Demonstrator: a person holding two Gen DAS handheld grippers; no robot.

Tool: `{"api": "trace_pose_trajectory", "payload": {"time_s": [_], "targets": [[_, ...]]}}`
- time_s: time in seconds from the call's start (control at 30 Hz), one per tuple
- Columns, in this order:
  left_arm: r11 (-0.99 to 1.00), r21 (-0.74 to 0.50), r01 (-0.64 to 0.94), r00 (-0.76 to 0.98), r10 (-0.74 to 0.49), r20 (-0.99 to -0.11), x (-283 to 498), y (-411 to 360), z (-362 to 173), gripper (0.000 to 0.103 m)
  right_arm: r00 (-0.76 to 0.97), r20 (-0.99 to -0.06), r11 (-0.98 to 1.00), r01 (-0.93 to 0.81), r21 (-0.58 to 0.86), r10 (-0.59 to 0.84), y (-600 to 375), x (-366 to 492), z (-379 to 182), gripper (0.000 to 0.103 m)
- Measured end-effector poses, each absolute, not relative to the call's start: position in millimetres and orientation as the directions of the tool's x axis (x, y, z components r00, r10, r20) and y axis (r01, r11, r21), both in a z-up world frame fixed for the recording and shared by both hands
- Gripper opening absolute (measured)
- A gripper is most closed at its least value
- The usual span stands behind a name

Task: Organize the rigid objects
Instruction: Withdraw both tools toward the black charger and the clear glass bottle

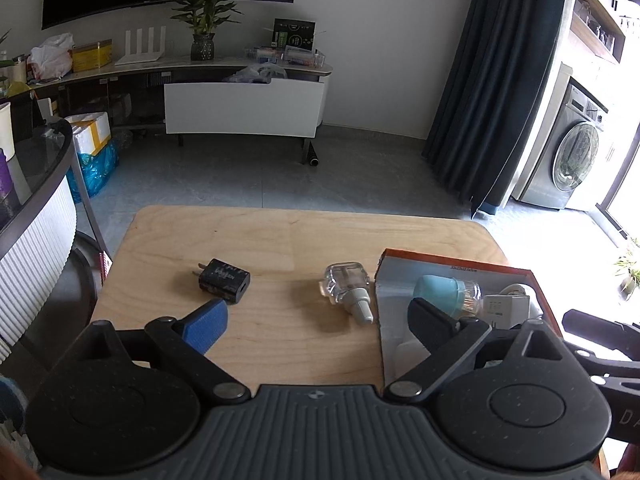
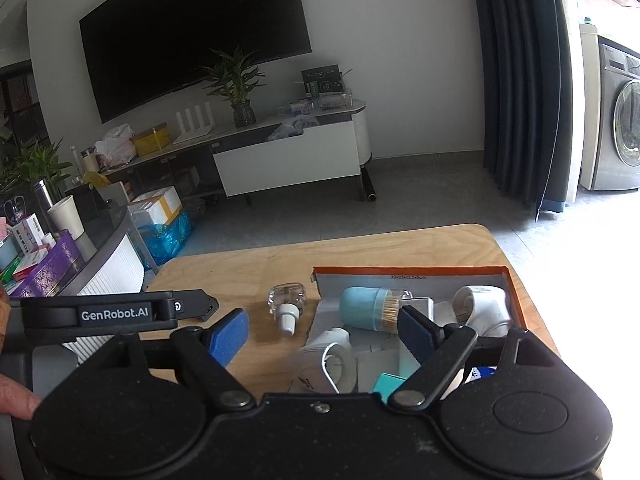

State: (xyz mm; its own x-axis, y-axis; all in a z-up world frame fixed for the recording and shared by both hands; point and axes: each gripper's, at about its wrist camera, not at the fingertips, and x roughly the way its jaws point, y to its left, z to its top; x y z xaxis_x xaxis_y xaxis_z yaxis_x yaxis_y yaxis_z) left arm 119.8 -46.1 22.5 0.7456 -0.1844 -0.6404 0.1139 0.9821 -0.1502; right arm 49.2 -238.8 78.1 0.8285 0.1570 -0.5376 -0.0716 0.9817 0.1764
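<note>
Both grippers stand with fingers wide apart and nothing between them: the left gripper (image 1: pixel 318 314) low in its frame, the right gripper (image 2: pixel 322 330) likewise. Two things lie loose on the wooden table (image 1: pixel 256 232): a black charger plug (image 1: pixel 224 280) at centre left and a clear glass bottle (image 1: pixel 348 290) just beside the orange-rimmed box (image 1: pixel 456 262) at right, which already holds a blue-capped toothpick jar (image 2: pixel 370 308). The bottle looks the likely next pick: grip across its flat body rather than the white neck, and lift clear of the box wall. Readable writing: "GenRobot.AI" on the left gripper's side; the box's small print is too fine.
</note>
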Motion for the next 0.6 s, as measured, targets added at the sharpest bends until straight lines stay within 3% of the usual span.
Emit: {"api": "trace_pose_trajectory", "payload": {"time_s": [0.4,0.6], "targets": [[0.986,-0.167,0.021,0.725,-0.13,-0.677,139,3,-15,0.102,0.792,-0.572,0.976,-0.146,0.162,0.213,-205,64,67,0.097],[0.99,-0.124,0.062,0.735,-0.13,-0.665,173,15,-42,0.103,0.781,-0.578,0.971,-0.16,0.177,0.234,-203,74,61,0.097]]}}
